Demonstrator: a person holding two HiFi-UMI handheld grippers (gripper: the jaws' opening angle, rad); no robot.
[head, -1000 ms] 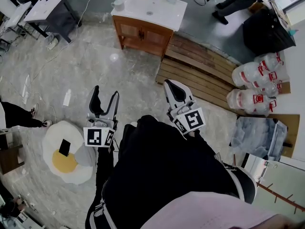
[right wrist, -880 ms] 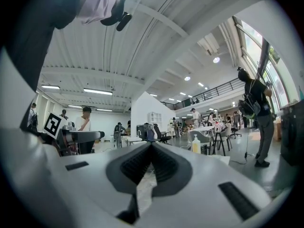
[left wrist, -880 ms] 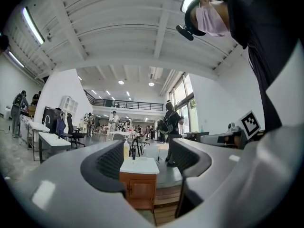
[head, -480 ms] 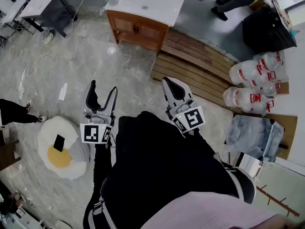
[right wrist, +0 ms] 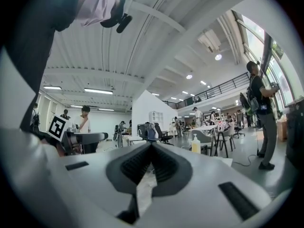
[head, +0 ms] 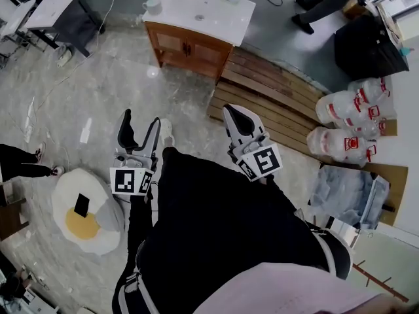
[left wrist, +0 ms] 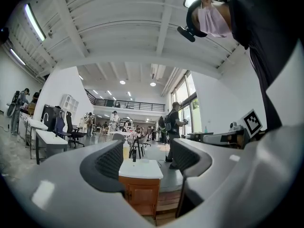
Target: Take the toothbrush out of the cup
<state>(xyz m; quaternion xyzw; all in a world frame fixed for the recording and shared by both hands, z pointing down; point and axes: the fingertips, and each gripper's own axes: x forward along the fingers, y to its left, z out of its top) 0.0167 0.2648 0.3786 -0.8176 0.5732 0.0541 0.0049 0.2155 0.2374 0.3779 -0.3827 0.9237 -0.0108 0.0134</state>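
Observation:
A pale cup (head: 152, 5) stands on the left end of the white top of a wooden vanity cabinet (head: 222, 19), far ahead across the floor. The toothbrush is too small to make out there. My left gripper (head: 137, 124) is held level over the floor with its jaws wide open and empty. In the left gripper view the cabinet (left wrist: 141, 190) shows between its jaws, still far off. My right gripper (head: 237, 118) is level too, its jaws shut with nothing in them. In the right gripper view, the right gripper (right wrist: 152, 148) shows its pads pressed together.
A wooden pallet (head: 275, 93) lies right of the cabinet, with large water jugs (head: 347, 120) beyond it. An egg-shaped cushion (head: 85, 211) lies on the floor at the left. Desks (head: 46, 12) stand at the upper left. A person (head: 324, 2) stands behind the cabinet.
The person holding the grippers has stepped forward; a light shoe now shows between the grippers. Both grippers have been carried a little toward the cabinet, with their jaws as before.

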